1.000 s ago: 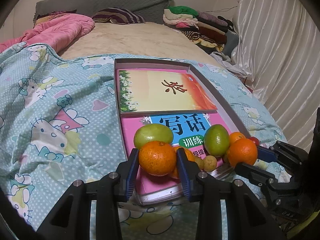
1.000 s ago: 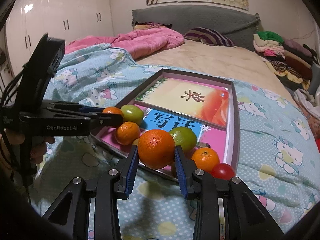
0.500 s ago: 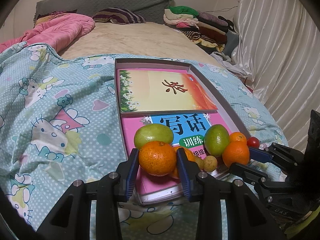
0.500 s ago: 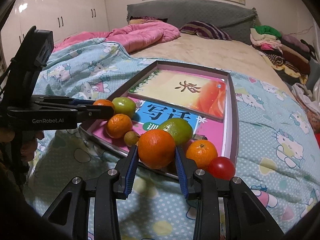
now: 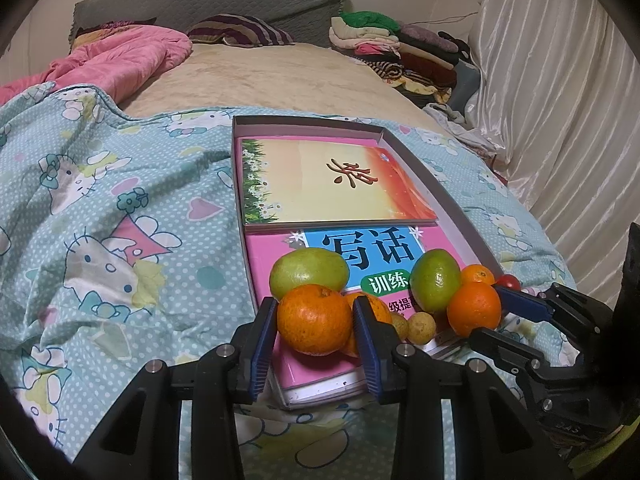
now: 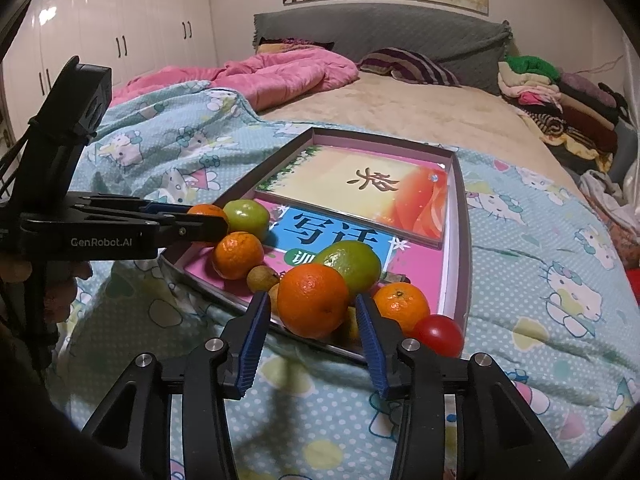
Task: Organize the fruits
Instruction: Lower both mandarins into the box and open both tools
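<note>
In the left wrist view my left gripper (image 5: pixel 316 320) is shut on an orange (image 5: pixel 314 318) over the near corner of the grey box tray (image 5: pixel 440 196). The right gripper (image 6: pixel 310 308) stands around a second orange (image 6: pixel 312 300) that rests at the tray's near edge. Its jaws are opening, and a gap shows between each blue pad and the peel. Two green fruits (image 6: pixel 352 266) (image 6: pixel 246 218), a smaller mandarin (image 6: pixel 402 306), another orange (image 6: pixel 238 254), small brown fruits (image 6: pixel 260 278) and a red cherry tomato (image 6: pixel 438 334) lie around them.
Two books (image 5: pixel 332 180) (image 5: pixel 360 248) lie flat inside the tray on a cartoon-print quilt (image 5: pixel 100 220). A pink duvet (image 6: pixel 280 76), striped pillow and stacked clothes (image 6: pixel 560 96) sit further up the bed. A curtain (image 5: pixel 560 100) hangs on the right. A hand (image 6: pixel 60 292) grips the left tool.
The right gripper sank a little with its orange onto the tray's near edge, then its jaws spread off the fruit. The left gripper and its orange stayed put.
</note>
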Action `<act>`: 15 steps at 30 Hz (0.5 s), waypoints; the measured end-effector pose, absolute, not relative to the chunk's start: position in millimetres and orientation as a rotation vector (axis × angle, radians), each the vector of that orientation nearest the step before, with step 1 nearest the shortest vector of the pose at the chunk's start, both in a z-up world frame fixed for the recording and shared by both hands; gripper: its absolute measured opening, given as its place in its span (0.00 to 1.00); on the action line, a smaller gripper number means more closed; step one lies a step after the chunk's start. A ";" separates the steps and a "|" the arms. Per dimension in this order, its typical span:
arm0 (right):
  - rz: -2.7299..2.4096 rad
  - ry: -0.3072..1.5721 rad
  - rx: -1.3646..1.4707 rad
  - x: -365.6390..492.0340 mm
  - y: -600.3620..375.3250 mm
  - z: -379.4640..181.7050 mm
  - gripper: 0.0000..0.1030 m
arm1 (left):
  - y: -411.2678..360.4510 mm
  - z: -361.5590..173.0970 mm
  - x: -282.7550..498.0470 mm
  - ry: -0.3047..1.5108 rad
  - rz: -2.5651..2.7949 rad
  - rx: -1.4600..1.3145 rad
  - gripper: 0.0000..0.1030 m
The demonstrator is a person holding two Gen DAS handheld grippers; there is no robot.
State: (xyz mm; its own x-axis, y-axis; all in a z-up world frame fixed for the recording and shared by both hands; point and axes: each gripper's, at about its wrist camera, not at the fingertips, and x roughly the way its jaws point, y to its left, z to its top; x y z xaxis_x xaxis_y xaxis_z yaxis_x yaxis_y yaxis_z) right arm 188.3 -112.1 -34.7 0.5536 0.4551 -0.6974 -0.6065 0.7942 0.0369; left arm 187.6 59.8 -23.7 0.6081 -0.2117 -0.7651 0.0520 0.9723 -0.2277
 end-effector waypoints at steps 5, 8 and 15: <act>0.623 0.744 -0.214 186.2 -117.5 -32.3 0.48 | 58.2 -23.0 187.7 0.909 -0.152 -0.183 0.38; 0.612 0.741 -0.220 185.5 -118.8 -32.0 0.49 | 58.0 -22.7 187.2 0.913 -0.152 -0.183 0.38; 0.596 0.728 -0.232 185.5 -120.1 -32.0 0.49 | 55.8 -22.4 185.7 0.917 -0.151 -0.177 0.39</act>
